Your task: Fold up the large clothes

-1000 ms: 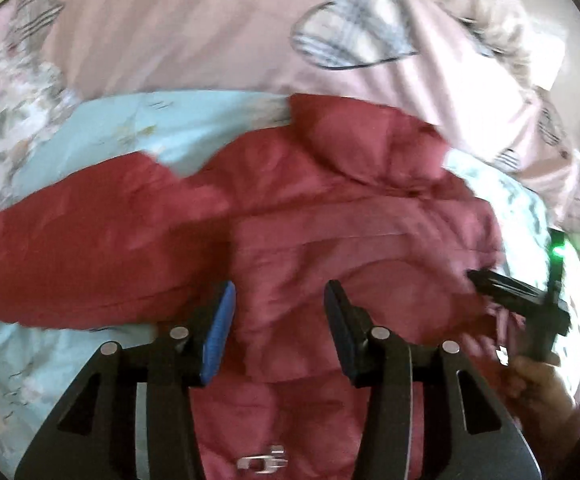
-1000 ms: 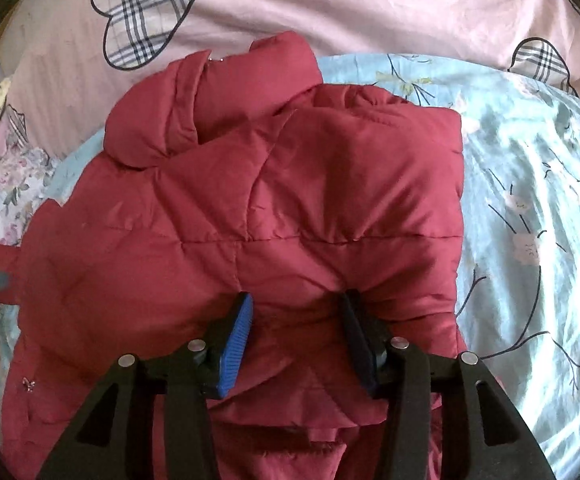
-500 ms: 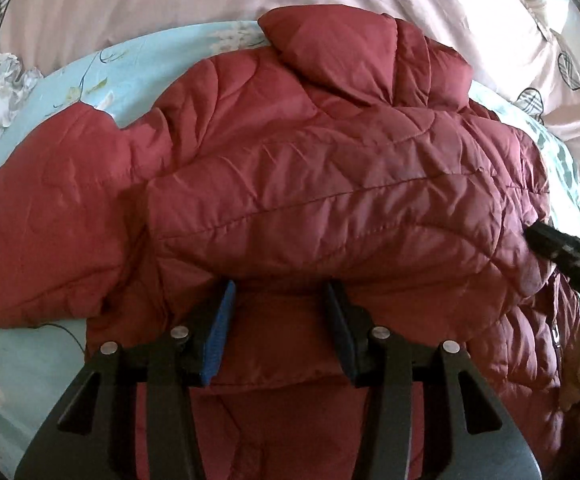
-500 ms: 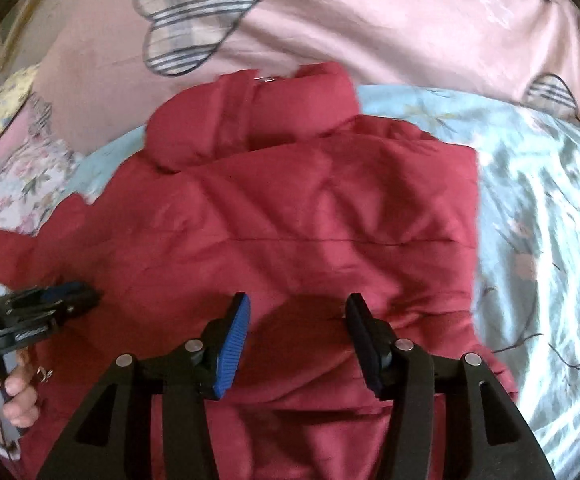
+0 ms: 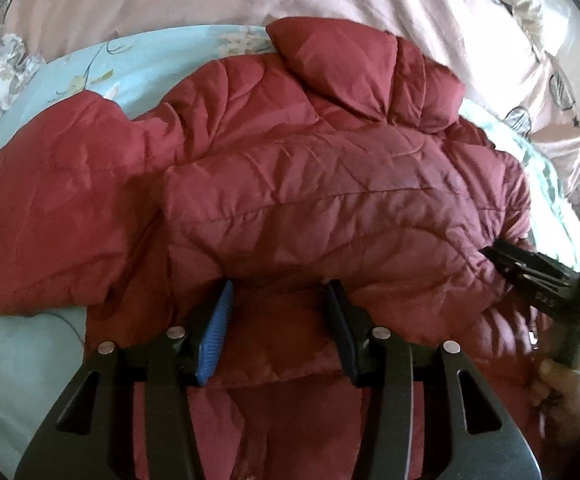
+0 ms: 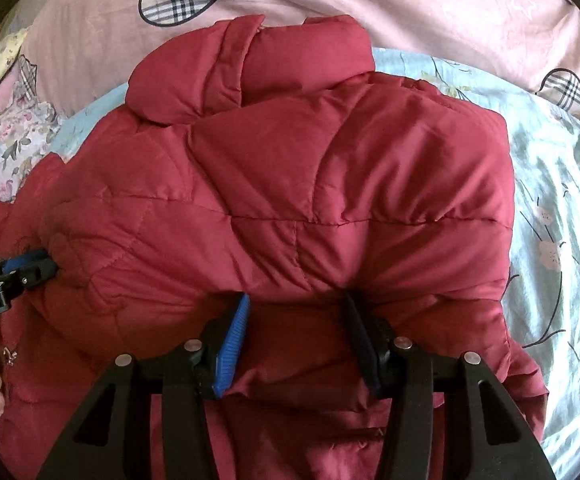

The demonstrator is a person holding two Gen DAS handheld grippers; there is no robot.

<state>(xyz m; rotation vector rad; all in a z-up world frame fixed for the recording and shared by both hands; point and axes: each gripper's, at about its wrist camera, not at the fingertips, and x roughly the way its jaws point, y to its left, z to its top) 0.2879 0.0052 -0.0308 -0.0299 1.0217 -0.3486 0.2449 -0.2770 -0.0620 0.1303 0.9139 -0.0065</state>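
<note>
Currently mid-fold: left claw (image 5: 278,328) and right claw (image 6: 297,340) each pinching the red puffer jacket's (image 6: 309,184) doubled hem on the bed (image 6: 549,200). Next: lay fold toward collar, then release.

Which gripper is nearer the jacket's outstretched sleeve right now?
Left. The left gripper grips the folded red puffer jacket on the side where the sleeve spreads over the sheet; the right gripper grips the opposite side, away from it.
</note>
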